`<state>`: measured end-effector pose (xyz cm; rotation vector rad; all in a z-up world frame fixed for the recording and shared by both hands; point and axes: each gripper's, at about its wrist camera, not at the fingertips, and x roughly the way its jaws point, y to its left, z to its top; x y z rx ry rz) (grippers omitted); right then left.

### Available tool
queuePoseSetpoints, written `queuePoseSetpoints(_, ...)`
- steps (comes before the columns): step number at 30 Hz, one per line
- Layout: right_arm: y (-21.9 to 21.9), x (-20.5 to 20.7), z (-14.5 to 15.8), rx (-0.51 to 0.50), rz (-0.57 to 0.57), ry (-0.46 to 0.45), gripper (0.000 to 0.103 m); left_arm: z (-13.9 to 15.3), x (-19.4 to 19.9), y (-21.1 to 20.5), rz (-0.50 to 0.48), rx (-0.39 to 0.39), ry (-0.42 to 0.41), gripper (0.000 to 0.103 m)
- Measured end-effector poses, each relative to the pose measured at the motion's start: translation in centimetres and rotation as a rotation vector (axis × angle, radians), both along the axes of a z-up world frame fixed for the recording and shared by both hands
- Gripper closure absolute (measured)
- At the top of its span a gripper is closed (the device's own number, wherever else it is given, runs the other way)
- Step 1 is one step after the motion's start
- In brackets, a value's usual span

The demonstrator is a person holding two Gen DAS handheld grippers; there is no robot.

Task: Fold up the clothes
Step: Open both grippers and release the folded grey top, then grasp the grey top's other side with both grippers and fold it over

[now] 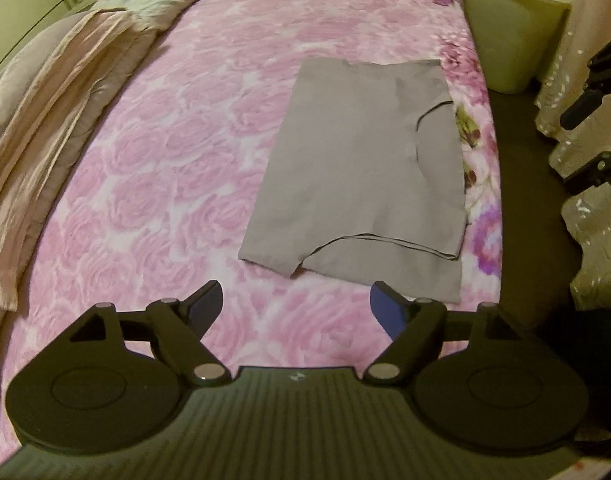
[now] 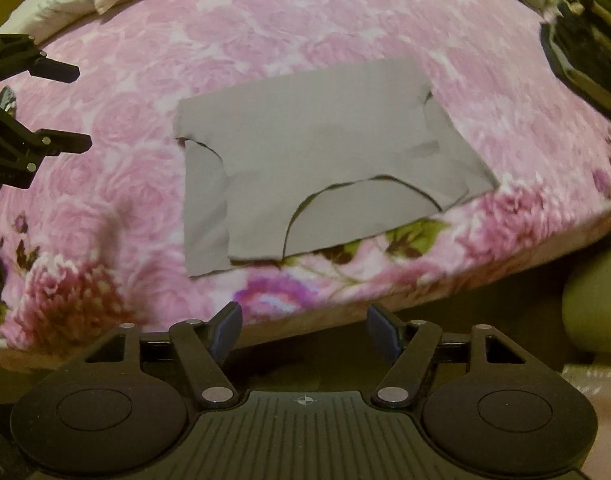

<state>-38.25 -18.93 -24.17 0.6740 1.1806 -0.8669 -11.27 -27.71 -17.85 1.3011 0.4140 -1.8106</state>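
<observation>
- Grey garment lies part-folded on bed.
- Left tongs and right tongs spread, empty.
- Next move, likely: regrip an edge.

Left tongs and right tongs both gape wide, empty, angled steeply downward.

A home bedroom. A bed under a pink rose-print cover fills the view, with a rumpled beige quilt along one edge. A pale bin stands beside the bed's corner.
</observation>
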Motion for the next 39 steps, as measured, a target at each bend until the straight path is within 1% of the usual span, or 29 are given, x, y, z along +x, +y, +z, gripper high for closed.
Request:
queuePoseSetpoints(3,0.3,-0.2,-0.3,0.014,-0.056,-0.013,0.037,-0.4,-0.1,-0.4,-0.03,0.007,-0.015,0.025)
queuePoseSetpoints(4,0.2,-0.1,-0.5,0.019,-0.065,-0.018,0.037,-0.5,0.0,-0.6,-0.035,0.01,-0.008,0.025)
queuePoseSetpoints(6,0.2,0.0,-0.7,0.012,-0.069,-0.028,0.037,-0.9,0.2,-0.7,-0.057,0.008,-0.012,0.023)
queuePoseSetpoints(9,0.4,0.7,-1.7,-0.007,-0.046,-0.029,0.037,-1.8,0.5,-0.7,-0.136,-0.011,-0.049,0.022)
queuePoseSetpoints(12,1.2,2.1,-3.1,-0.058,0.031,0.018,0.037,-3.3,1.1,-0.7,-0.258,-0.033,-0.097,0.022)
queuePoseSetpoints(15,2.4,3.7,-4.8,-0.111,0.106,0.054,0.037,-5.5,1.8,-1.4,-0.369,-0.047,-0.118,0.022)
queuePoseSetpoints(18,3.7,5.2,-6.8,-0.17,0.172,0.086,0.036,-7.9,2.2,-2.0,-0.531,-0.08,-0.142,0.022)
queuePoseSetpoints(19,4.1,5.8,-7.6,-0.188,0.205,0.099,0.036,-8.6,2.3,-2.3,-0.571,-0.089,-0.148,0.022)
queuePoseSetpoints(22,5.3,7.8,-10.4,-0.248,0.319,0.178,0.035,-10.6,2.5,-3.4,-0.666,-0.097,-0.143,0.022)
queuePoseSetpoints(25,6.2,9.3,-13.4,-0.312,0.437,0.279,0.035,-12.4,2.9,-4.3,-0.755,-0.112,-0.162,0.022)
queuePoseSetpoints(27,6.6,9.7,-15.2,-0.358,0.499,0.335,0.035,-13.3,3.2,-4.7,-0.792,-0.116,-0.171,0.022)
queuePoseSetpoints(29,6.6,9.7,-16.7,-0.384,0.53,0.36,0.035,-13.9,3.6,-5.1,-0.821,-0.114,-0.164,0.022)
queuePoseSetpoints(34,6.9,9.7,-17.7,-0.455,0.578,0.347,0.036,-15.0,4.6,-5.4,-0.884,-0.116,-0.165,0.022)
queuePoseSetpoints(39,7.0,9.6,-17.5,-0.483,0.591,0.316,0.036,-15.6,5.2,-5.9,-0.918,-0.132,-0.16,0.022)
